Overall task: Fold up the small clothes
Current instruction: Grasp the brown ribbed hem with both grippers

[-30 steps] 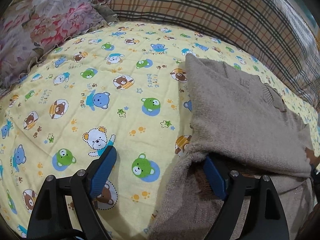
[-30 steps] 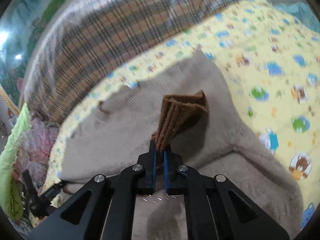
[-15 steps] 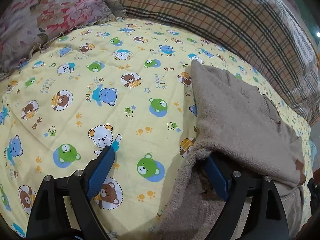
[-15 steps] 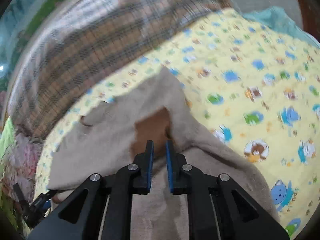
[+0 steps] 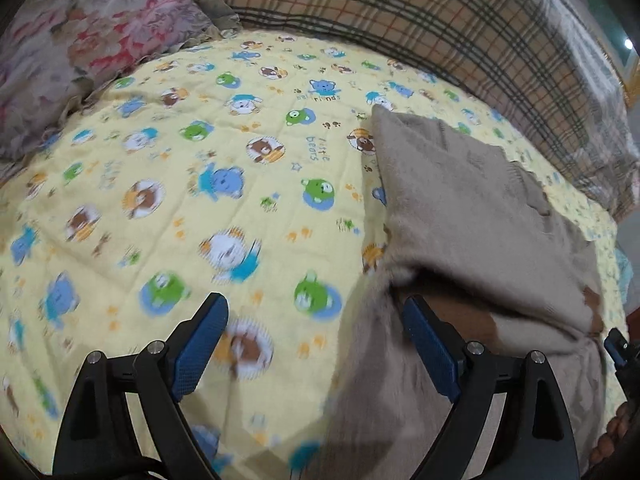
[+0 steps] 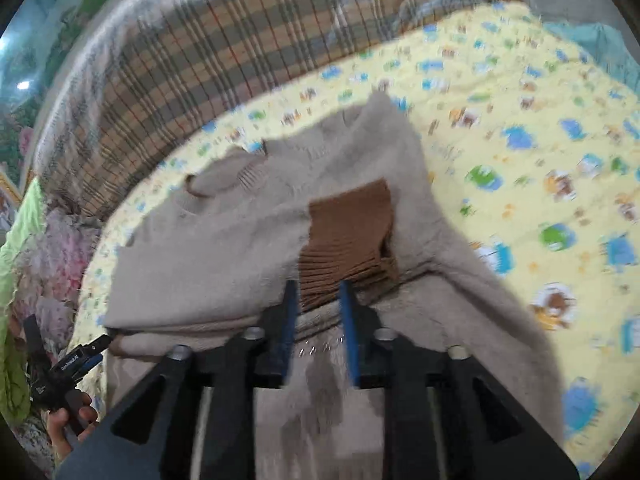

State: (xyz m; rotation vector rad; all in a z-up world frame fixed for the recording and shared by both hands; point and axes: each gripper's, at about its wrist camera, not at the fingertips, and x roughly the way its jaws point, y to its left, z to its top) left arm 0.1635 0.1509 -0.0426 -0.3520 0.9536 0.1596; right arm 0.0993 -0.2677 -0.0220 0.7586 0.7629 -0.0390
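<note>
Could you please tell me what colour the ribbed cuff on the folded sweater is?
Brown, against the fuzzy beige knitted sweater; the ribbed cuff shows best in the right wrist view.

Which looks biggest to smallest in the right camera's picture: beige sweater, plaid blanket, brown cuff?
Sweater and plaid blanket look alike; the sweater sits nearer the camera, so their order is unsure. The brown cuff is clearly smallest.

sweater (image 6: 248, 240): fuzzy matt knit | cuff (image 6: 348, 236): ribbed brown knit | bedsheet (image 5: 160, 208): soft printed cotton, matt

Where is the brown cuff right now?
In the right wrist view the brown cuff lies on top of the folded beige sweater, just beyond the right tongs.
</note>
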